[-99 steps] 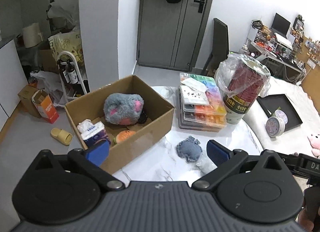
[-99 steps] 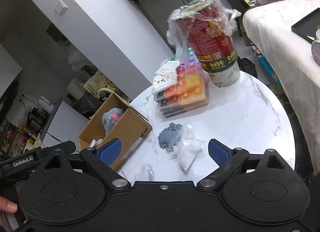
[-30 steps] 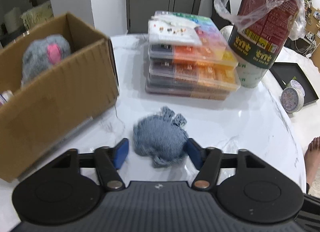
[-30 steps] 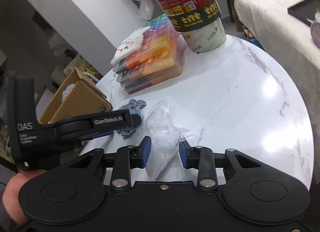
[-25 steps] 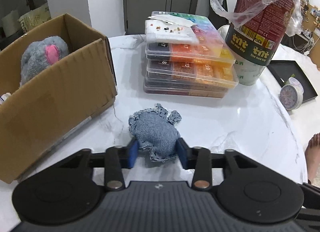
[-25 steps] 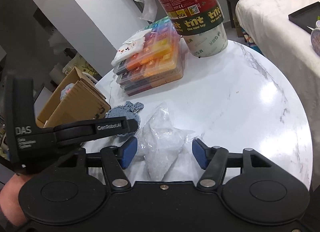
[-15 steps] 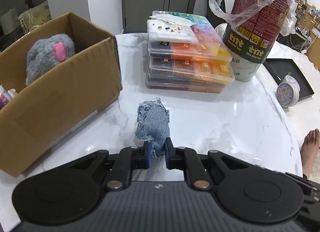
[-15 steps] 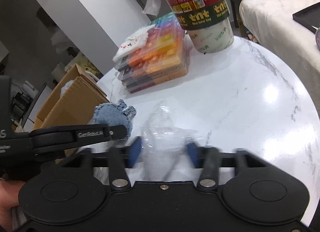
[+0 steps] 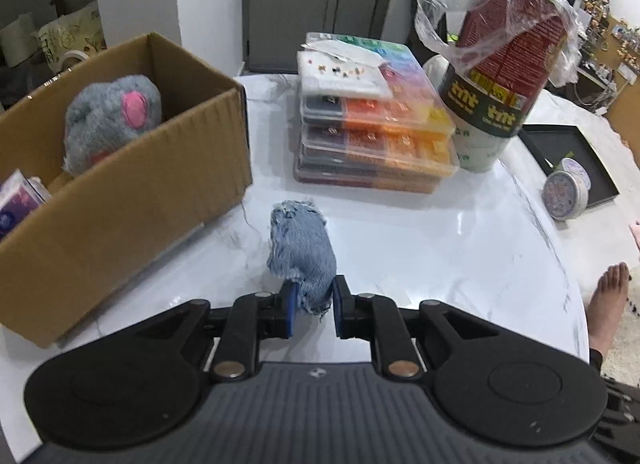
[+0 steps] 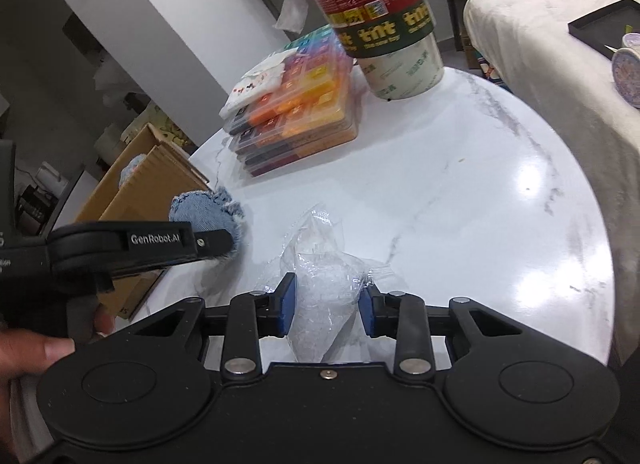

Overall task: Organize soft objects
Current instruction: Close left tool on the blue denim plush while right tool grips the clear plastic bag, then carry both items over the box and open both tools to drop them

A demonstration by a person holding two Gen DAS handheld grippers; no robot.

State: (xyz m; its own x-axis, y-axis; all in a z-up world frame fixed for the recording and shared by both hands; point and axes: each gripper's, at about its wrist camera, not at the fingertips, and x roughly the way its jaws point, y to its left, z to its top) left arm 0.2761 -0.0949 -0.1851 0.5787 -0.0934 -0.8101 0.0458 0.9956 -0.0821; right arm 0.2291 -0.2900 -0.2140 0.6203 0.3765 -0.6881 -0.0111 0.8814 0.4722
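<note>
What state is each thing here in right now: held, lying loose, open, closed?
Left gripper: shut on the denim pouch.
Denim pouch: pinched, squeezed narrow.
Right gripper: jaws just closing, pressing the clear plastic bag.
Clear plastic bag: crumpled, gripped.
Cardboard box: open-topped.
Grey plush toy: inside the box.
Bead cases: stacked, closed.

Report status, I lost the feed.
Left gripper shut on denim pouch. Right gripper closing on clear plastic bag. Cardboard box beside, path unobstructed.

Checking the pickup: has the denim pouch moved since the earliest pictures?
Yes. The denim pouch, pinched in the left gripper, now sits nearer the cardboard box.
</note>
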